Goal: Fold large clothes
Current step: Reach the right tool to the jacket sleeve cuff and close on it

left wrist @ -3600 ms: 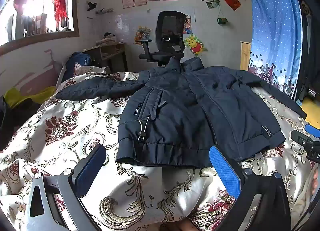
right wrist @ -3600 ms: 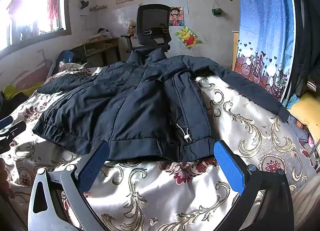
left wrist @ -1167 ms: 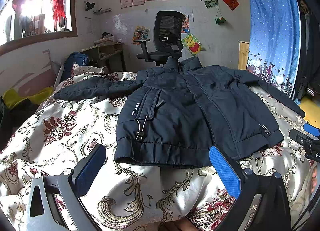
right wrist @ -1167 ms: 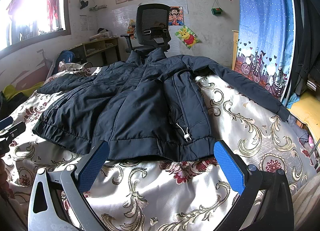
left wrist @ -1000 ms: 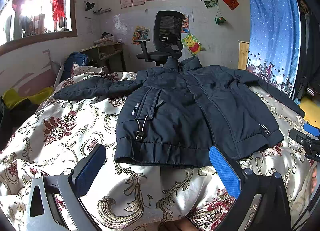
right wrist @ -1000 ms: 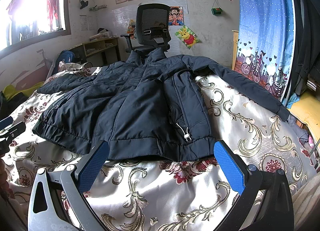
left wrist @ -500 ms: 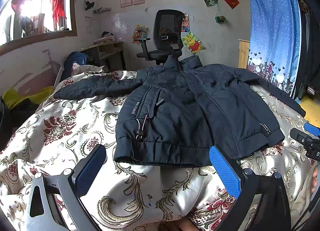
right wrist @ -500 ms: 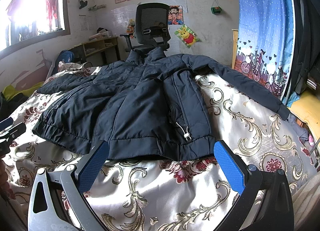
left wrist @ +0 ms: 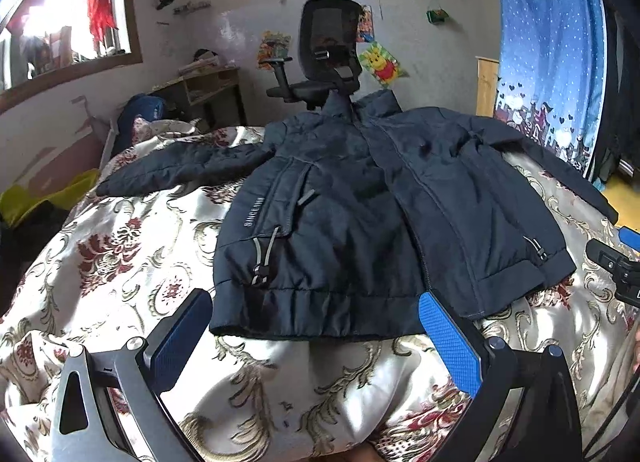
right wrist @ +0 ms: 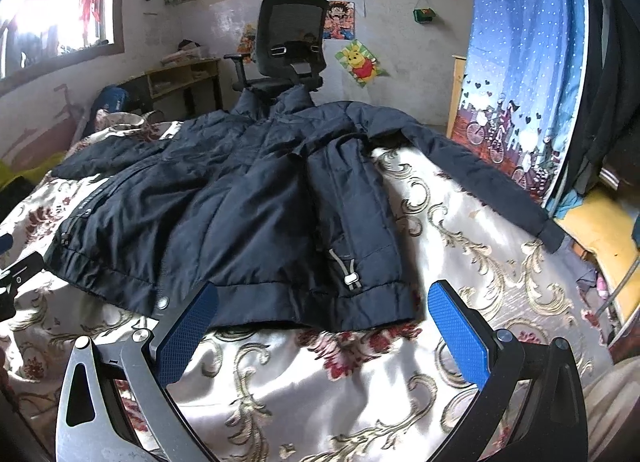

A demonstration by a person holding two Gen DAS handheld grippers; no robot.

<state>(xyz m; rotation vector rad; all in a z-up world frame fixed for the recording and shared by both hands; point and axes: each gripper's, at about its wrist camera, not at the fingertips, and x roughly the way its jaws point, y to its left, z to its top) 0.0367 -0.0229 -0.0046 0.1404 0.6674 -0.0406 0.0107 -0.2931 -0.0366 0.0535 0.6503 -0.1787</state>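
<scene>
A window (left wrist: 68, 22) sits at far left, above a low wooden shelf (left wrist: 204, 90). On the bed (left wrist: 120, 254), covered by a floral gold-and-maroon bedspread, a dark navy jacket (left wrist: 360, 214) lies flat, front up, collar toward the wall, hem toward the viewer. Its left-hand sleeve (left wrist: 180, 168) stretches out sideways; the other sleeve (right wrist: 480, 178) runs toward the blue curtain (right wrist: 528, 42). The left tool (left wrist: 316, 342) hovers just short of the hem, its blue-padded fingers spread wide, pinching nothing. Behind the collar stands a black office chair (left wrist: 324, 54). The right tool (right wrist: 322, 326) hangs before the hem's right-hand corner, likewise spread and holding nothing; its left pad overlaps the hem edge in view, though contact cannot be judged.
</scene>
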